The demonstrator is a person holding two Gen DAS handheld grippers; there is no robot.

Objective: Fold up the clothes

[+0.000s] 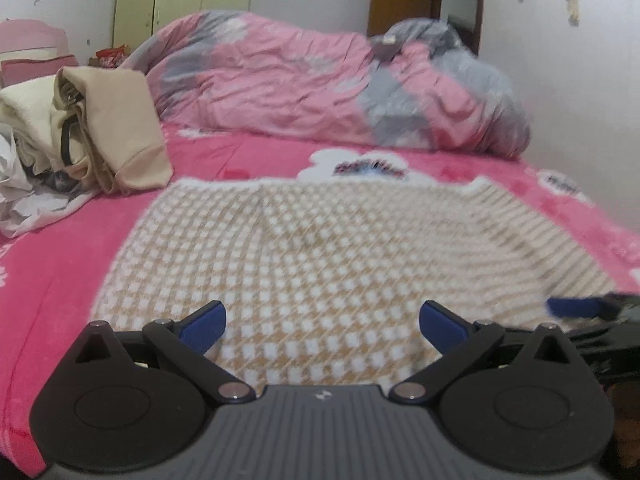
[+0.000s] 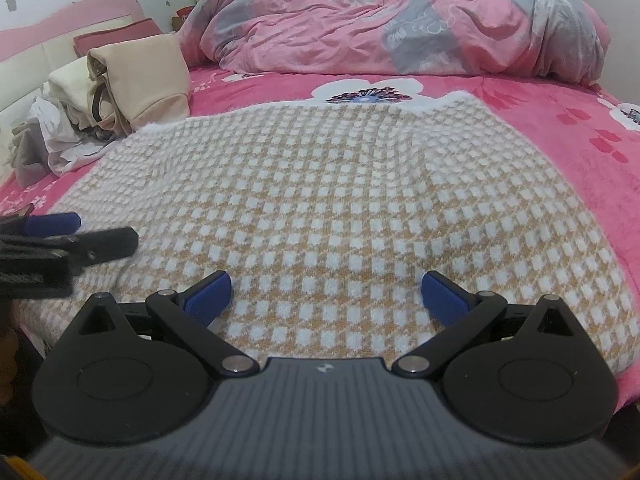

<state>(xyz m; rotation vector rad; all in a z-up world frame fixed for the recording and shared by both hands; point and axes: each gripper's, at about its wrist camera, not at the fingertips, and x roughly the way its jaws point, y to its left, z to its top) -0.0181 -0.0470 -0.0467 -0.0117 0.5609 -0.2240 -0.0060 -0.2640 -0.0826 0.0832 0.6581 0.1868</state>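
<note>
A tan and white checked knit garment [image 1: 304,256] [image 2: 332,200] lies spread flat on the pink bed. My left gripper [image 1: 322,326] hovers open over its near edge, nothing between the blue pads. My right gripper [image 2: 326,300] is open too, over the near part of the same garment. The left view shows the right gripper's blue fingers [image 1: 576,307] at the right edge. At the left edge of the right wrist view, the left gripper's fingers [image 2: 54,222] stick in over the garment's near left corner.
A pile of folded beige and cream clothes [image 1: 100,128] [image 2: 132,80] with crumpled white cloth sits at the left. A rumpled pink and grey quilt [image 1: 332,84] [image 2: 400,16] fills the far end of the bed [image 1: 52,280]. Walls and a wardrobe stand behind.
</note>
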